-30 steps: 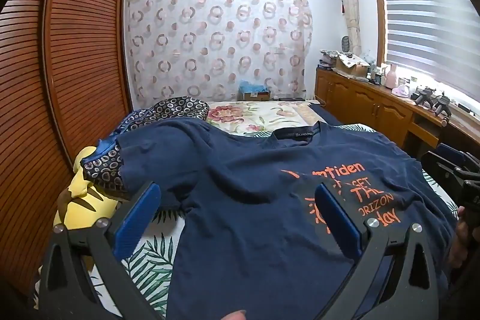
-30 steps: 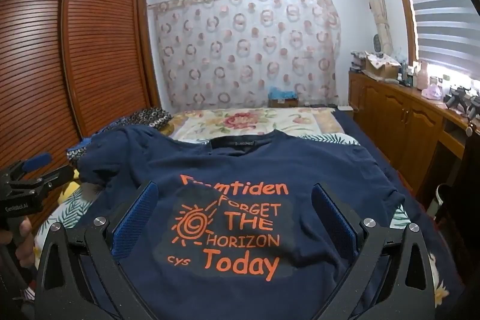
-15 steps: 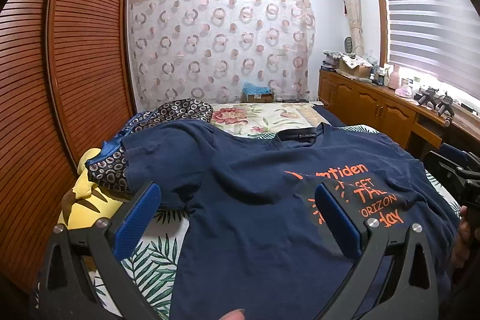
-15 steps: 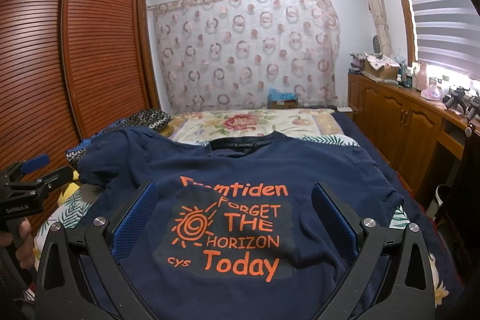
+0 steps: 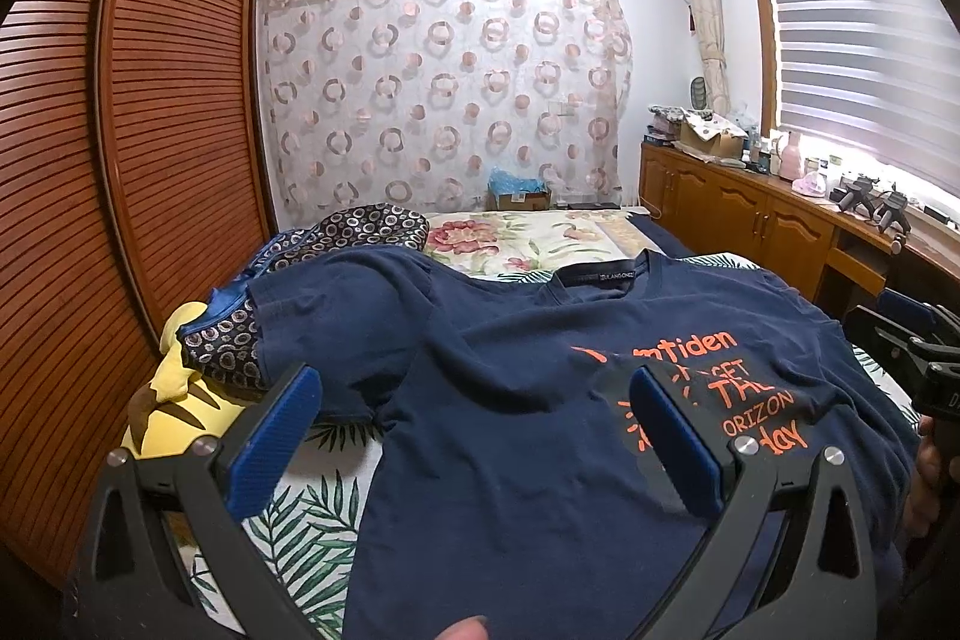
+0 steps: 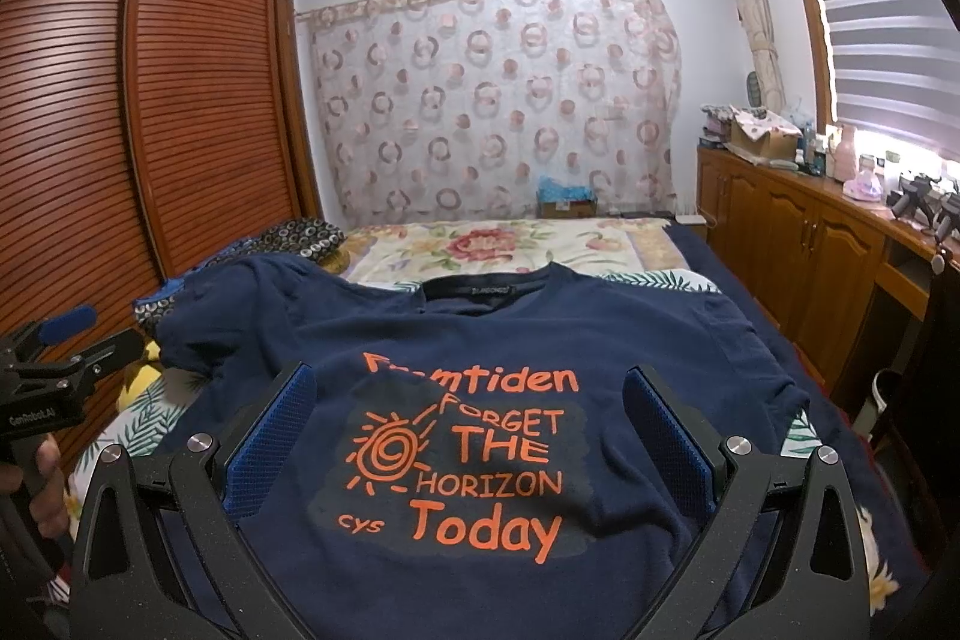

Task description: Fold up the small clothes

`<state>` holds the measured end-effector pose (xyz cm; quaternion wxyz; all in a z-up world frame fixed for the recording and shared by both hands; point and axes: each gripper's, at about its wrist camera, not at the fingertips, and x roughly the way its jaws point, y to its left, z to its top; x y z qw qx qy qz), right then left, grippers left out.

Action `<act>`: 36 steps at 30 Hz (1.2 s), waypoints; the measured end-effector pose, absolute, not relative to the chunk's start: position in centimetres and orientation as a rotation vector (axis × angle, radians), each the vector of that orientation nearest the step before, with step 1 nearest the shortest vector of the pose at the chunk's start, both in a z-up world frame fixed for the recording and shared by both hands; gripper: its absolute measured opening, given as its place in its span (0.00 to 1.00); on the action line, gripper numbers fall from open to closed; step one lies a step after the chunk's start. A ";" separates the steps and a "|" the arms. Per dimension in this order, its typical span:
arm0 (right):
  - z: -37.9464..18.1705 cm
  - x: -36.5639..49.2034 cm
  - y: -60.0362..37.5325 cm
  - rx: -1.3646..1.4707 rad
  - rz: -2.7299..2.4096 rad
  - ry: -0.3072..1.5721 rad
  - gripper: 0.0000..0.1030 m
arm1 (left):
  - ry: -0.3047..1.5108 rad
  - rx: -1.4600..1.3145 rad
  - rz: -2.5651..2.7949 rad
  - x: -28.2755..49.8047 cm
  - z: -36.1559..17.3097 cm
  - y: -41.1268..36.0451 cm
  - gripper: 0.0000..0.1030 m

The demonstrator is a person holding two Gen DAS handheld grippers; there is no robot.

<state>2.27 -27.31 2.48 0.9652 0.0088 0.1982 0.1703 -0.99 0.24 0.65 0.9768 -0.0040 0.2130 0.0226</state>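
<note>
T-shirt: navy T-shirt [image 6: 492, 340] spread face up on the bed [image 6: 540, 244], collar toward the far end, orange print facing up; print reads in part "FORGET THE HORIZON Today" with a sun spiral to its left
T-shirt, lay: left sleeve [image 5: 336, 304] rests over a ring-patterned cloth [image 5: 366, 229] at the wardrobe side; front panel shows soft wrinkles, hem end nearest both cameras
Left gripper: left gripper [image 5: 474, 430] above the shirt's left half, blue pads spread wide, nothing between them; a fingertip of the person shows at the bottom edge of the left wrist view
Right gripper: right gripper [image 6: 471, 436] above the printed chest area, pads spread wide, nothing held; the print lies in the gap between the fingers
Contact: cannot tell from either view whether the fingertips touch the fabric
Cross views: the left gripper body shows at the left edge of the right wrist view, gripped by a hand [image 6: 45, 484]; the right gripper body shows at the right edge of the left wrist view
Bedding: leaf-print sheet [image 5: 300, 520] under the shirt, floral cover [image 6: 492, 244] beyond the collar
Yellow item: yellow soft item [image 5: 174, 400] at the bed's left edge, beside the patterned cloth
Surroundings: slatted wooden wardrobe [image 6: 198, 100] on the left, ring-patterned curtain [image 6: 498, 94] at the far wall, wooden cabinets [image 6: 798, 232] under the window on the right
</note>
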 end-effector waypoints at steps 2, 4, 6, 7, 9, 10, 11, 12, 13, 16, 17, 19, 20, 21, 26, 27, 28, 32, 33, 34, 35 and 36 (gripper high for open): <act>2.5 2.3 -27.3 0.019 0.346 0.401 1.00 | 0.428 -0.008 0.044 -1.0 0.7 0.3 1.00; 2.5 2.3 -27.3 0.019 0.344 0.401 1.00 | 0.426 -0.008 0.045 -1.0 0.7 0.3 1.00; 2.5 2.3 -27.3 0.018 0.344 0.400 1.00 | 0.422 -0.006 0.046 -1.1 0.9 0.3 1.00; 2.5 2.3 -27.3 0.019 0.345 0.400 1.00 | 0.420 -0.006 0.047 -1.1 1.0 0.4 1.00; 2.5 2.3 -27.3 0.019 0.345 0.400 1.00 | 0.419 -0.006 0.048 -1.1 1.0 0.4 1.00; 2.5 2.3 -27.3 0.019 0.345 0.400 1.00 | 0.416 -0.005 0.048 -1.2 1.1 0.4 1.00; 2.5 2.3 -27.3 0.019 0.346 0.399 1.00 | 0.415 -0.005 0.048 -1.2 1.2 0.4 1.00; 2.5 2.3 -27.3 0.018 0.346 0.399 1.00 | 0.413 -0.005 0.050 -1.2 1.2 0.3 1.00; 2.5 2.3 -27.3 0.019 0.346 0.400 1.00 | 0.412 -0.004 0.051 -1.2 1.2 0.3 1.00; 2.5 2.2 -27.3 0.019 0.345 0.399 1.00 | 0.413 -0.004 0.050 -1.2 1.2 0.3 1.00; 2.5 2.3 -27.3 0.018 0.346 0.399 1.00 | 0.412 -0.004 0.050 -1.2 1.2 0.3 1.00; 2.5 2.3 -27.3 0.019 0.345 0.399 1.00 | 0.412 -0.003 0.050 -1.2 1.2 0.3 1.00; 2.5 2.3 -27.3 0.019 0.346 0.399 1.00 | 0.412 -0.002 0.050 -1.2 1.3 0.4 1.00; 2.5 2.2 -27.3 0.019 0.345 0.399 1.00 | 0.412 -0.003 0.050 -1.2 1.2 0.4 1.00; 2.5 2.2 -27.3 0.019 0.345 0.399 1.00 | 0.412 -0.004 0.050 -1.2 1.2 0.4 1.00; 2.5 2.2 -27.3 0.019 0.346 0.398 1.00 | 0.413 -0.003 0.049 -1.2 1.2 0.4 1.00; 2.5 2.2 -27.3 0.018 0.345 0.398 1.00 | 0.411 -0.003 0.050 -1.2 1.2 0.4 1.00; 2.5 2.2 -27.3 0.020 0.346 0.399 1.00 | 0.409 -0.001 0.050 -1.2 1.3 0.4 1.00; 2.5 2.2 -27.3 0.019 0.345 0.397 1.00 | 0.409 -0.001 0.051 -1.2 1.3 0.4 1.00; 2.5 2.2 -27.3 0.019 0.345 0.397 1.00 | 0.409 -0.001 0.050 -1.2 1.3 0.4 1.00; 2.5 2.2 -27.3 0.018 0.345 0.398 1.00 | 0.409 -0.002 0.051 -1.2 1.3 0.4 1.00; 2.5 2.2 -27.3 0.019 0.345 0.398 1.00 | 0.410 -0.001 0.050 -1.2 1.3 0.4 1.00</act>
